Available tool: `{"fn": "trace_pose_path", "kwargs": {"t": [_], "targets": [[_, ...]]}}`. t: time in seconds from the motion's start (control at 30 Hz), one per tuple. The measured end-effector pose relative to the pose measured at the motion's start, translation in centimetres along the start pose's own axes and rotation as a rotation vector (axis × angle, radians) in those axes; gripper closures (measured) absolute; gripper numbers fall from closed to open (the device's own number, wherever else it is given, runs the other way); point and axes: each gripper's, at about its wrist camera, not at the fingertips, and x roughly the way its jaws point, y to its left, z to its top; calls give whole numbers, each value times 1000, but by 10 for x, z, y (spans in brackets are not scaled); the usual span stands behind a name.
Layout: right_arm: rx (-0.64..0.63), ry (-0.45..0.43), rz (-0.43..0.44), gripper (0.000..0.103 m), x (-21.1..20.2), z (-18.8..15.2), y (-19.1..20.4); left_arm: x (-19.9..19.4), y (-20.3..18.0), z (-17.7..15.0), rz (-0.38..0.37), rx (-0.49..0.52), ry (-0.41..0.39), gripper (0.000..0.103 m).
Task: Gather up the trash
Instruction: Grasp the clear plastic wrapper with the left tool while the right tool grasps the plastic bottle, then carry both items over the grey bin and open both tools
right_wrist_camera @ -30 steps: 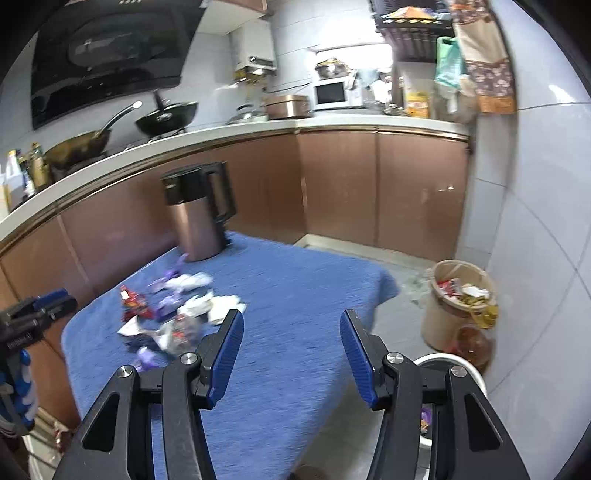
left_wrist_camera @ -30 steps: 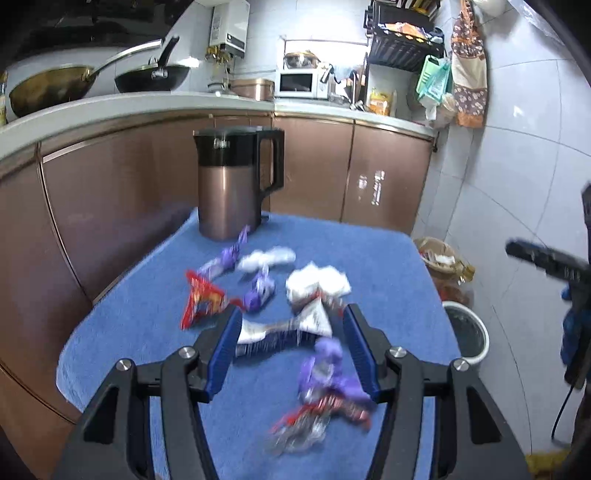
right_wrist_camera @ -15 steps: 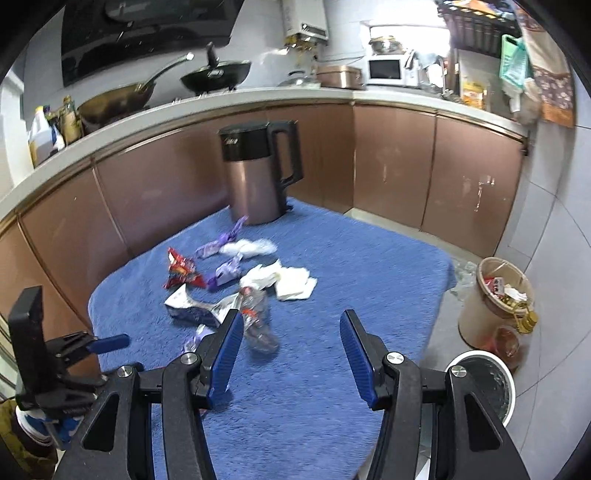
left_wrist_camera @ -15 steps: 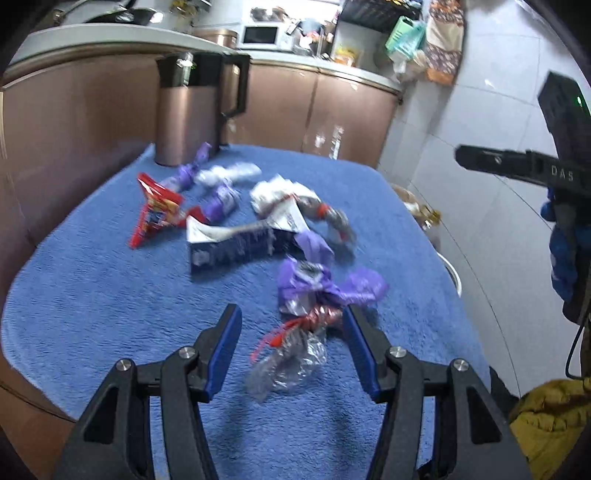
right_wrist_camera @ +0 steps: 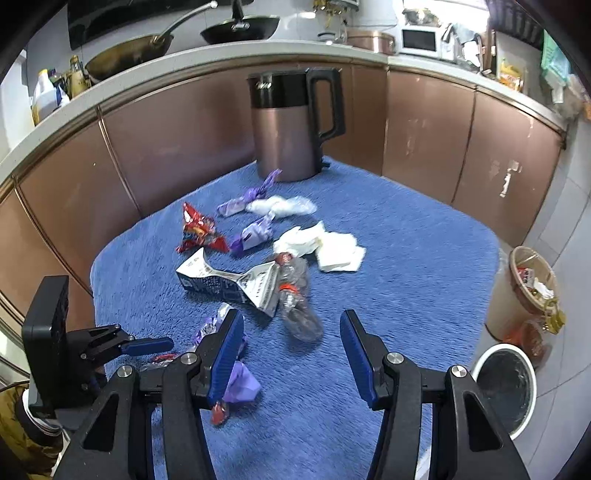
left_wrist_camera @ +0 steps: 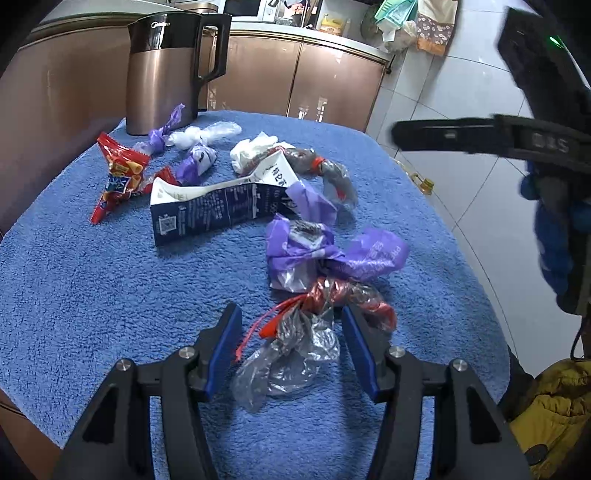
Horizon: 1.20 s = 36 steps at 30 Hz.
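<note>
A copper kettle (right_wrist_camera: 286, 133) stands on the blue towel (right_wrist_camera: 406, 266), perhaps upright.

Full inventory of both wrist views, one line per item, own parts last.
kettle: 1, copper and black, far edge of table
blue cloth: 1, covers table
milk carton: 1, dark blue and white, flattened, mid-table
red snack bag: 1, left of carton
purple wrappers: several, scattered from kettle to near edge
white tissues: a small heap, right of the pile
crushed clear bottle: 1, red cap ring, beside carton
clear and red plastic wrapper: 1, near edge, between open left fingers
tan bin: 1, floor, holds trash
white bin: 1, floor, dark liner
woks: 2, on stove
microwave: 1, white, counter
left gripper: open
right gripper: open, above cloth
</note>
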Motion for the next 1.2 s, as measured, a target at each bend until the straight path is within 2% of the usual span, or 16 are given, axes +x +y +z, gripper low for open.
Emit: {"fn": "trace_pose_path", "kwargs": {"t": [0.13,0.33,0.4,0.5,0.57,0.77,1.2], "targets": [[-13,41,34,51,27,6,6,2,0,0,1,-10,10,60],[-26,106,16,52,66,7,4,1,0,-4,4,-31,22,72],[-19,121,10,56,72,6,0,0,-1,-5,4,-40,24,78],[2,135,12,69,77,3,-10,-1,-1,-8,1,-61,24,85],[8,140,16,82,78,2,-13,-1,-1,-9,0,-76,20,90],[14,104,20,90,66,0,-19,-12,-1,-11,9,-118,-10,95],[103,-59,77,91,-5,-5,-45,-55,-15,0,26,-153,-115,96]]}}
